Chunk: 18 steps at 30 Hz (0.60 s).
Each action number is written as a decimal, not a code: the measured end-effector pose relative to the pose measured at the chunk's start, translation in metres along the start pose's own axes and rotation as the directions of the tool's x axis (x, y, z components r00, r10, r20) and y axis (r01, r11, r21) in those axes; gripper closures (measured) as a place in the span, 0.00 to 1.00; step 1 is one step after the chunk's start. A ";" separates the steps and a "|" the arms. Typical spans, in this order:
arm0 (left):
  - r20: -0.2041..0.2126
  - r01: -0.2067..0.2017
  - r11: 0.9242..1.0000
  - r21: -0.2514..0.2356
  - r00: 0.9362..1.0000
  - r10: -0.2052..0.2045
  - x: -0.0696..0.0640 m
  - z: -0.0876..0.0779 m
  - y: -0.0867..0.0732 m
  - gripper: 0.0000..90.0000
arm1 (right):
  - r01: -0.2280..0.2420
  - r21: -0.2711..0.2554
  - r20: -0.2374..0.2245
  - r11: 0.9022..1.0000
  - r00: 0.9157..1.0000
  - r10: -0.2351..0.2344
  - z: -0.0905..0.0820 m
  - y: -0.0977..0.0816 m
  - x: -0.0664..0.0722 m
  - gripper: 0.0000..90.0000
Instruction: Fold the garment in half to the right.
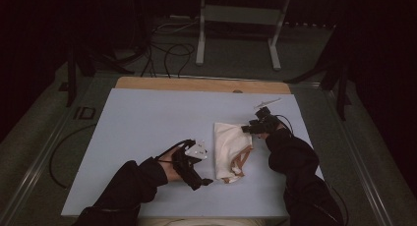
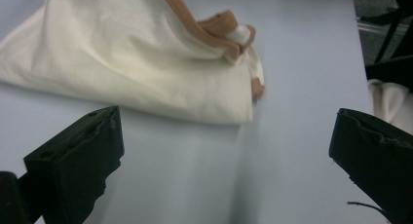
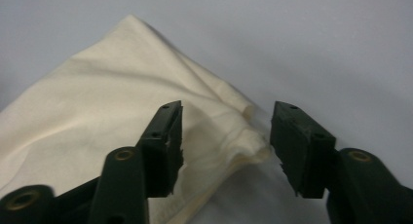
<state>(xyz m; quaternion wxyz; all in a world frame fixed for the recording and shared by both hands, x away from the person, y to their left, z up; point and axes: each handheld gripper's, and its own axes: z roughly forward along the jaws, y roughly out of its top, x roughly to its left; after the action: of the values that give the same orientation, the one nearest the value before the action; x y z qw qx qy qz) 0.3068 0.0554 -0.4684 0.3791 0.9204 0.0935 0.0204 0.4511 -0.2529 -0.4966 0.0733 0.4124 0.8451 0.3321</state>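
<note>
Cream cloth bag (image 1: pixel 230 148) is laid folded on the blue table (image 1: pixel 147 132), between both grippers. Left gripper (image 1: pixel 196 174) is released, jaws spread wide, nothing between them; the bag's folded edge lies just ahead. Right gripper (image 3: pixel 226 146) is half open, pads off the cloth, a bag corner straddled, probably lined up for a pinch.
</note>
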 end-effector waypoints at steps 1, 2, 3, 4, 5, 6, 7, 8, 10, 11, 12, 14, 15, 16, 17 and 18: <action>-0.007 0.004 1.000 0.002 1.000 -0.004 -0.001 -0.001 -0.003 0.00 | -0.004 0.003 0.002 1.000 1.000 0.004 0.000 0.000 0.000 0.60; -0.013 0.005 1.000 0.003 1.000 -0.005 -0.002 -0.003 -0.006 0.00 | -0.002 0.009 0.018 1.000 1.000 0.001 0.001 0.000 -0.001 0.62; -0.011 0.005 1.000 0.009 1.000 -0.005 -0.002 -0.004 -0.009 0.00 | 0.003 0.021 0.033 1.000 0.999 -0.003 0.001 0.000 -0.001 0.62; -0.015 0.016 1.000 0.002 1.000 -0.016 -0.002 -0.005 -0.013 0.00 | 0.000 0.030 0.038 1.000 0.999 -0.001 0.002 0.000 -0.001 0.63; -0.016 0.022 1.000 0.002 1.000 -0.022 -0.002 -0.007 -0.016 0.00 | 0.000 0.034 0.034 0.999 0.999 -0.001 0.003 0.000 -0.001 0.64; -0.015 0.028 1.000 0.000 0.999 -0.028 -0.002 -0.008 -0.019 0.00 | -0.001 0.049 0.032 0.999 0.999 0.000 0.004 -0.001 -0.002 0.63; -0.017 0.039 0.999 -0.003 0.999 -0.039 -0.002 -0.009 -0.022 0.00 | -0.001 0.060 0.034 0.998 0.999 -0.001 0.005 -0.001 -0.002 0.64; -0.017 0.046 0.999 -0.007 0.999 -0.046 -0.002 -0.010 -0.024 0.00 | -0.002 0.065 0.031 0.998 1.000 0.000 0.005 -0.002 -0.003 0.68; -0.019 0.052 0.999 -0.010 0.998 -0.052 -0.002 -0.012 -0.030 0.00 | 0.004 0.076 0.041 0.997 0.999 -0.007 0.006 -0.003 -0.001 0.81; -0.023 0.056 0.998 -0.009 0.998 -0.056 -0.002 -0.014 -0.032 0.00 | 0.010 0.077 0.045 0.997 0.999 -0.014 0.006 -0.003 -0.001 0.88; -0.028 0.066 0.998 -0.017 0.997 -0.066 -0.002 -0.015 -0.035 0.00 | 0.019 0.071 0.047 0.997 0.999 -0.023 0.005 -0.004 -0.001 0.93; -0.036 0.082 0.996 -0.030 0.996 -0.083 -0.002 -0.018 -0.040 0.00 | 0.025 0.059 0.057 0.998 0.998 -0.028 0.003 -0.002 -0.001 0.96; -0.041 0.090 0.995 -0.032 0.995 -0.091 -0.003 -0.019 -0.042 0.00 | 0.027 0.054 0.063 0.998 0.998 -0.030 0.002 -0.002 0.000 0.97; -0.050 0.092 0.995 -0.037 0.994 -0.094 -0.003 -0.021 -0.045 0.00 | 0.033 0.048 0.067 0.998 0.997 -0.037 0.001 -0.001 0.000 0.97; -0.054 0.098 0.994 -0.041 0.994 -0.100 -0.003 -0.022 -0.048 0.00 | 0.041 0.045 0.073 0.998 0.996 -0.044 -0.001 0.000 0.001 0.97; -0.058 0.107 0.993 -0.043 0.992 -0.110 -0.003 -0.024 -0.051 0.00 | 0.047 0.036 0.084 0.998 0.995 -0.049 -0.002 0.001 0.002 0.97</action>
<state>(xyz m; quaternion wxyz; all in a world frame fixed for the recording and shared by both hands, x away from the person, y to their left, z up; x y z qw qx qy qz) 0.2934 0.1068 -0.4868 0.3947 0.9053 0.1544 0.0293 0.4502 -0.2521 -0.4939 0.1102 0.4070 0.8565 0.2978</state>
